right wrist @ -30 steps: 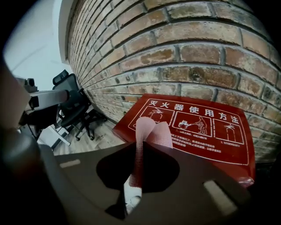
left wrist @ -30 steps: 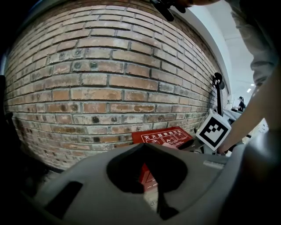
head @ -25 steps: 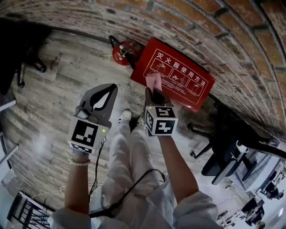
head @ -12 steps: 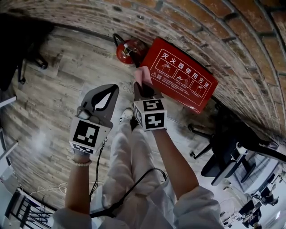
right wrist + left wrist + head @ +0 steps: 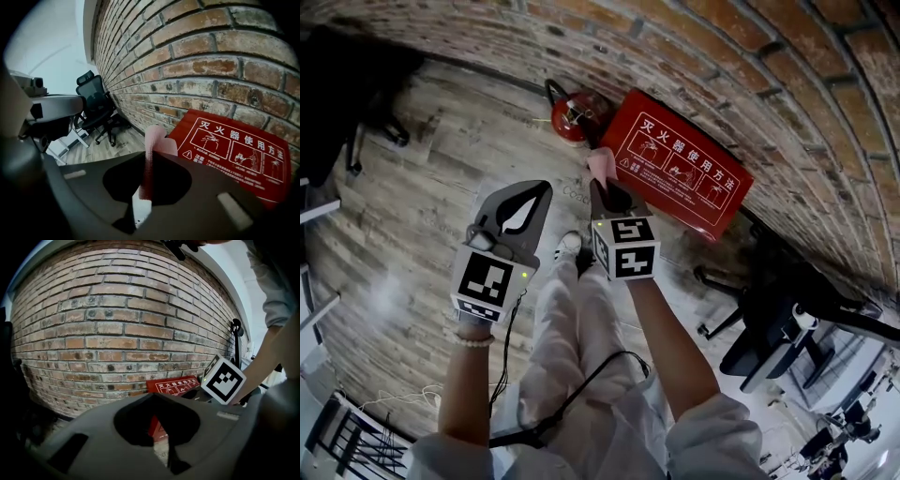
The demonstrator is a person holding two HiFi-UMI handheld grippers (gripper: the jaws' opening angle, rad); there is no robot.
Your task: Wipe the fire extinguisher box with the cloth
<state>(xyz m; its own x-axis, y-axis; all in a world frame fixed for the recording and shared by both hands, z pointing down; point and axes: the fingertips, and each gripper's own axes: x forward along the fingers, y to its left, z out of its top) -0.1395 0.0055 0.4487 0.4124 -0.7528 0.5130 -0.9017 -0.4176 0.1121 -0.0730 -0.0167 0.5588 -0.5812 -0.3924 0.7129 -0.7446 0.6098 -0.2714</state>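
Observation:
The red fire extinguisher box (image 5: 684,173) with white Chinese print leans against the brick wall; it also shows in the right gripper view (image 5: 229,150) and, partly hidden behind the jaws, in the left gripper view (image 5: 176,385). My right gripper (image 5: 605,187) is shut on a pink cloth (image 5: 601,165), which sits at the box's left edge. In its own view the right gripper (image 5: 146,161) pinches the cloth (image 5: 154,138), which sticks up beside the box's left corner. My left gripper (image 5: 542,191) hangs to the left over the floor, shut and empty, and its jaws meet in its own view (image 5: 157,398).
A red fire extinguisher (image 5: 577,117) stands on the wooden floor just left of the box. A black office chair (image 5: 787,319) is at the right, also seen in the right gripper view (image 5: 96,105). The person's legs and white shoe (image 5: 567,246) are below the grippers.
My right gripper has carried the pink cloth leftward, from over the box's lower-left face to its left edge. The left gripper has stayed about where it was.

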